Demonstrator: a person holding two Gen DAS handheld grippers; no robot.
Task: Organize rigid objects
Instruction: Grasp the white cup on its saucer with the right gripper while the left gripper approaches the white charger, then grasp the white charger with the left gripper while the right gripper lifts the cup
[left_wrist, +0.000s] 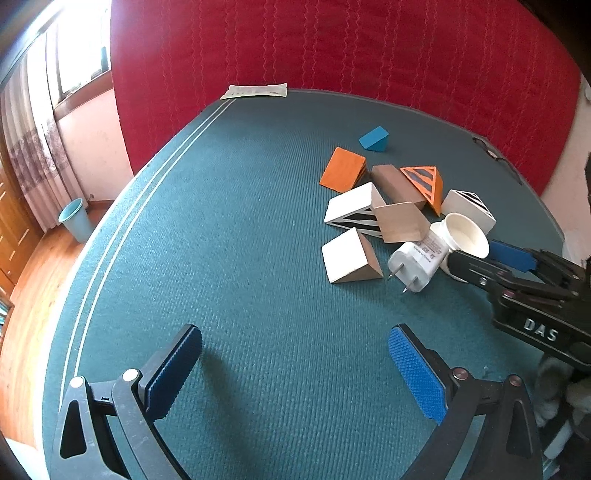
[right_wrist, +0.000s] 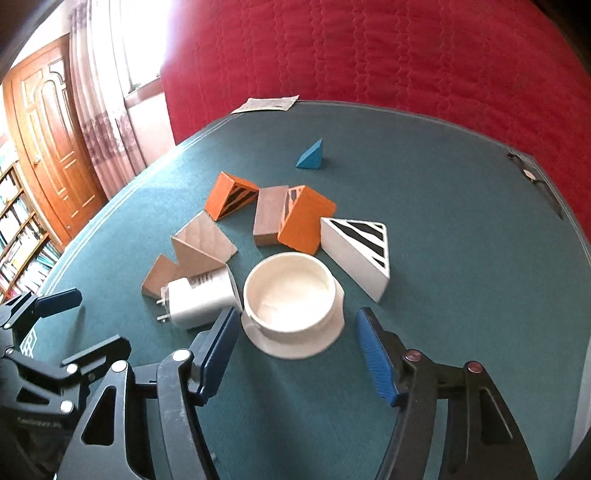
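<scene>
Right claw (right_wrist: 295, 354): spread wide, nothing gripped. Its two blue pads (right_wrist: 375, 354) sit on either side of the white cup (right_wrist: 291, 295), which stands upright on its saucer-like base on the green tabletop (right_wrist: 461, 221). Whether the left pad touches the base cannot be told.

Left claw (left_wrist: 295, 369): released, pads apart over bare tabletop, well apart from the cup.

White plug adapter (right_wrist: 195, 299): lies on its side just left of the cup, touching it, prongs pointing away from the cup.

Beyond the cup, a cluster of wedge blocks: white striped wedge (right_wrist: 360, 247) near the cup on its right; orange wedge (right_wrist: 306, 221) and brown block (right_wrist: 269, 216) just behind the cup; second orange wedge (right_wrist: 229, 197) farther back on the left; plain wood wedges (right_wrist: 201, 243) behind the adapter.

Blue wedge (right_wrist: 309, 155): alone, well beyond the cup and apart from the cluster.

Paper slip (right_wrist: 266, 104): at the tabletop's far edge, against the red quilted cloth (right_wrist: 369, 55).
</scene>
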